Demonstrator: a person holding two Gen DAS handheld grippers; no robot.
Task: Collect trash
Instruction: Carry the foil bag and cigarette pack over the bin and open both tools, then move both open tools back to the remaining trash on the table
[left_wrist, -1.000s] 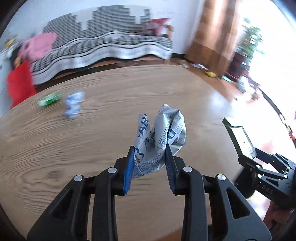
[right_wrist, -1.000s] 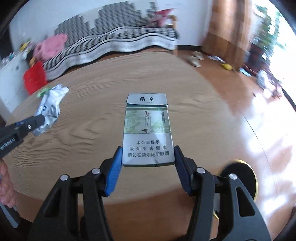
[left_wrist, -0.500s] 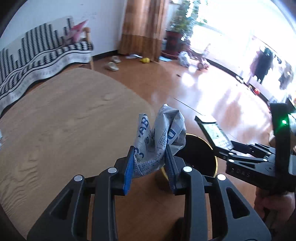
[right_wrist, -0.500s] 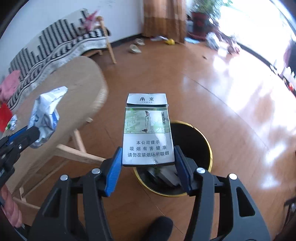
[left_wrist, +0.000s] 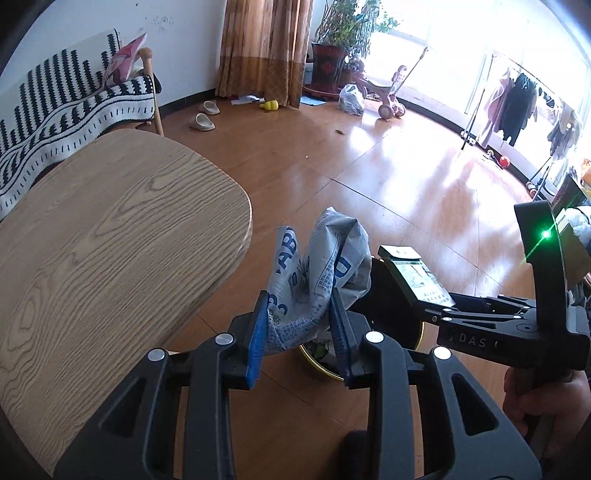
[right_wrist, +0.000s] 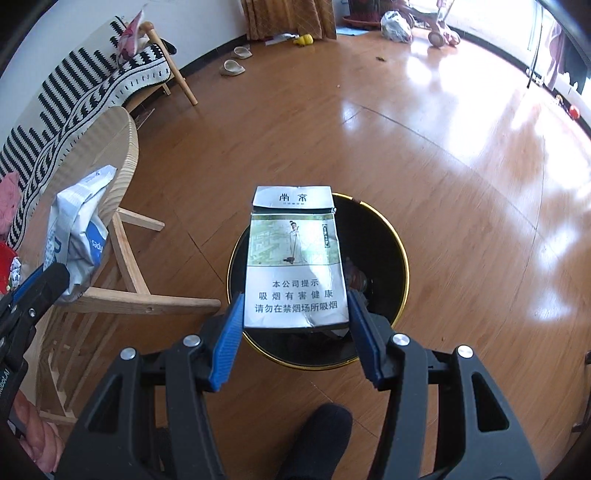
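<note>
Left gripper (left_wrist: 300, 334), right gripper (right_wrist: 295, 332): both angled downward, jaws clamped on loads.

I hold a crumpled silver-grey wrapper (left_wrist: 317, 280) with blue lettering pinched at its lower end, its puffed top standing up past the edge of the wooden table and over the near rim of the bin. In my other grip is a flattened cigarette pack (right_wrist: 295, 262), grey-white with a pale green picture band and black Chinese warning text, its torn lid flap still attached at the far end, held flat and face up directly above the bin's mouth. The round black bin (right_wrist: 384, 258) with a gold rim stands on the wooden floor just beside the table, with some dark scraps already inside.
</note>
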